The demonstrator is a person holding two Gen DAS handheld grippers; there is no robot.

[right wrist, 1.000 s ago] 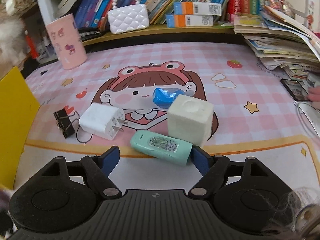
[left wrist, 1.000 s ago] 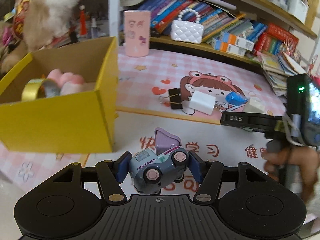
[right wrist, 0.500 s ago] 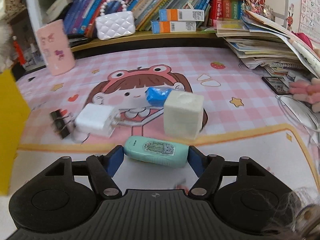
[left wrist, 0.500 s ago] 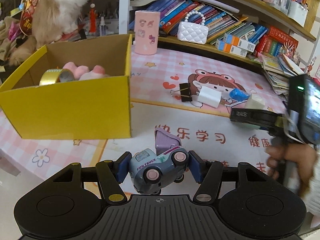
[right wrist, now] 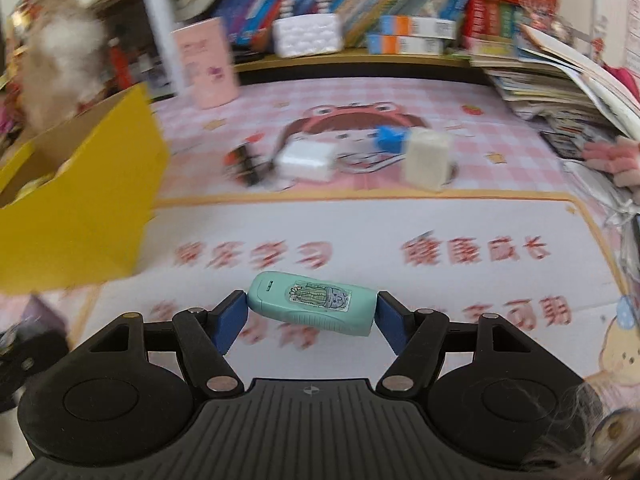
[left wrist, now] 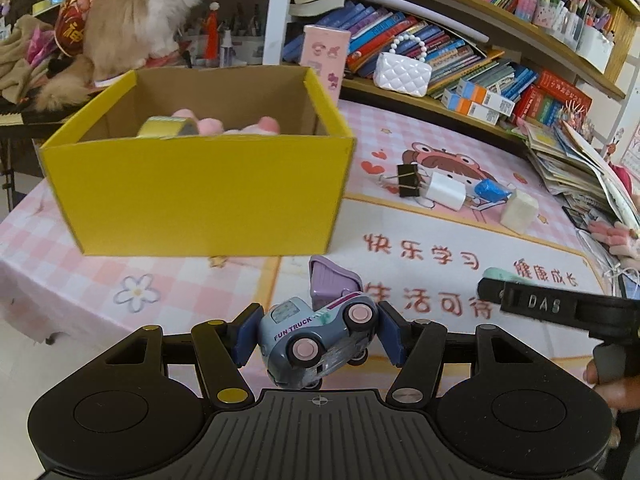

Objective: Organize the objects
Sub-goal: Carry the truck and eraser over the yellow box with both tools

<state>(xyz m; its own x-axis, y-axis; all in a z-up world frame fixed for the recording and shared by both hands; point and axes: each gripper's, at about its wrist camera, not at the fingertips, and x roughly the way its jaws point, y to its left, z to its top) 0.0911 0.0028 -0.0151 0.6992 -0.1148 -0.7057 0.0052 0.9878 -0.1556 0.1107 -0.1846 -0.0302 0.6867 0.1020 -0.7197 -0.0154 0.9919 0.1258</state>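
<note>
My left gripper (left wrist: 316, 336) is shut on a grey-blue toy truck (left wrist: 316, 336) with pink wheels and a raised purple bed, held above the table's front edge. The yellow cardboard box (left wrist: 200, 196) stands ahead to the left; a tape roll (left wrist: 164, 128) and pink plush (left wrist: 240, 126) lie inside. My right gripper (right wrist: 310, 314) is shut on a mint-green case (right wrist: 312, 308) with a sticker, held above the mat. The right gripper also shows in the left wrist view (left wrist: 560, 308).
On the pink mat lie a black binder clip (left wrist: 408, 180), a white charger (left wrist: 444, 190), a blue wrapper (left wrist: 490, 190) and a white cube (left wrist: 518, 210). A pink cup (left wrist: 326, 60), white purse (left wrist: 402, 74) and bookshelf stand behind. Stacked papers (left wrist: 572, 164) lie right.
Both grippers pulled back toward the table's front, away from the items. The right gripper lifted the mint-green case off the mat. The yellow box now sits farther ahead of the left gripper.
</note>
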